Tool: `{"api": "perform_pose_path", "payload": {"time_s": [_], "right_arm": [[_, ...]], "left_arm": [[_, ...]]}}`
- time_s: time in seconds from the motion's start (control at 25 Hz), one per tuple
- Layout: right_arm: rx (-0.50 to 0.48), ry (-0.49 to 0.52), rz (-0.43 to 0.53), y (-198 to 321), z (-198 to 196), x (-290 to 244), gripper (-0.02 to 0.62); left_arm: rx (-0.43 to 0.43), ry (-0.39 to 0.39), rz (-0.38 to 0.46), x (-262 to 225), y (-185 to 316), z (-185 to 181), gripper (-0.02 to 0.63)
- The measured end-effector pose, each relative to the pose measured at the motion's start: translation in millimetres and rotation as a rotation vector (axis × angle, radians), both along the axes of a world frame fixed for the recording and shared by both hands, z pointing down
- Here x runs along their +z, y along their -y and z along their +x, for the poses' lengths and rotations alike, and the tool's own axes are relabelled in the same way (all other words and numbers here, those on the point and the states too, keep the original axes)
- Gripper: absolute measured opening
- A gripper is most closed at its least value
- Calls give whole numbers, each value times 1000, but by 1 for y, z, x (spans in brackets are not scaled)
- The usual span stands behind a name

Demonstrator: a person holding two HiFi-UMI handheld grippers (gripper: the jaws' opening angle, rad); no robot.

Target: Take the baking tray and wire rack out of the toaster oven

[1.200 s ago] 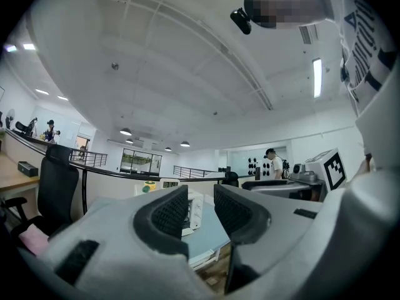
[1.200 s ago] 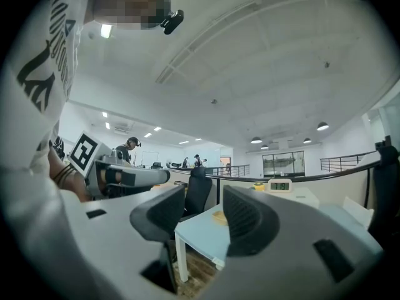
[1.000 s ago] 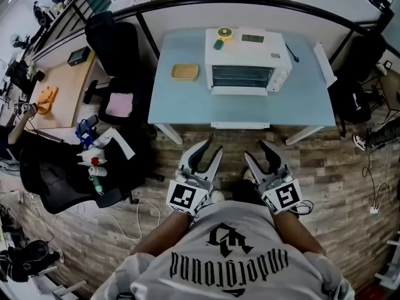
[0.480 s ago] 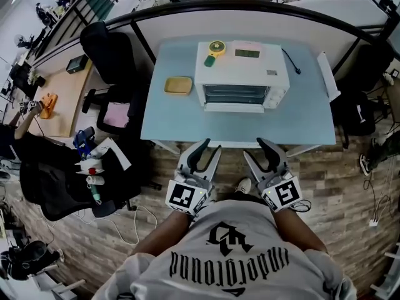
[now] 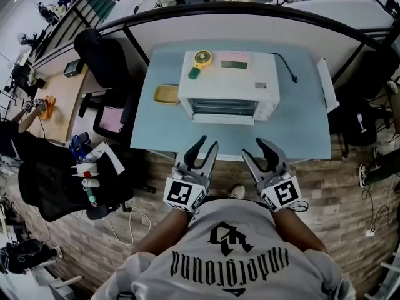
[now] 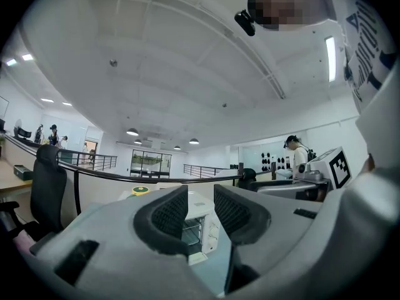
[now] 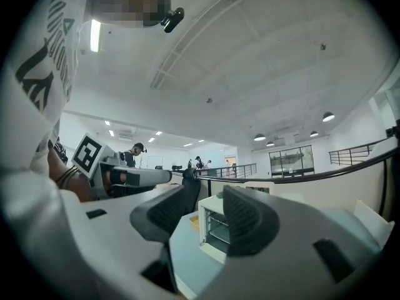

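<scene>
Pale blue surface (image 5: 162, 130) first, then midway on it the white toaster oven (image 5: 228, 83), with a likely wire rack (image 7: 219, 230) glimpsed inside and the baking tray unseen, probably thin, stiff, light, slick metal, so pinch a front edge, left gripper (image 5: 208, 142) and right gripper (image 5: 253, 149) empty, jaws apart.

Inside of the toaster oven (image 5: 228, 86) too small and dark for any clear sight of tray or rack.
</scene>
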State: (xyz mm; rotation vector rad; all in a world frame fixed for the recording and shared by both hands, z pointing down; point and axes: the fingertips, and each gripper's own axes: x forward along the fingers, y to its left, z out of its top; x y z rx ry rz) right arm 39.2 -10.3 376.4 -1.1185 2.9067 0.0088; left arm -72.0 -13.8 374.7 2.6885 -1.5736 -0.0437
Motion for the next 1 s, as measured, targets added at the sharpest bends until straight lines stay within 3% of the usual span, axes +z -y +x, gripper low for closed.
{"api": "perform_pose_path", "payload": {"time_s": [0.28,0.6,1.0], "right_arm": [[-14,16,-4,17,13,4,190],[-18,-5,-5,32,0,9,189],[5,25,-136,71,-19,49,189]], "left_arm": [[-15,12,-9,2,15,15,137],[-7,-11,-22,11,34,15,135],[-17,-94,-119,54,79,-8,133]]}}
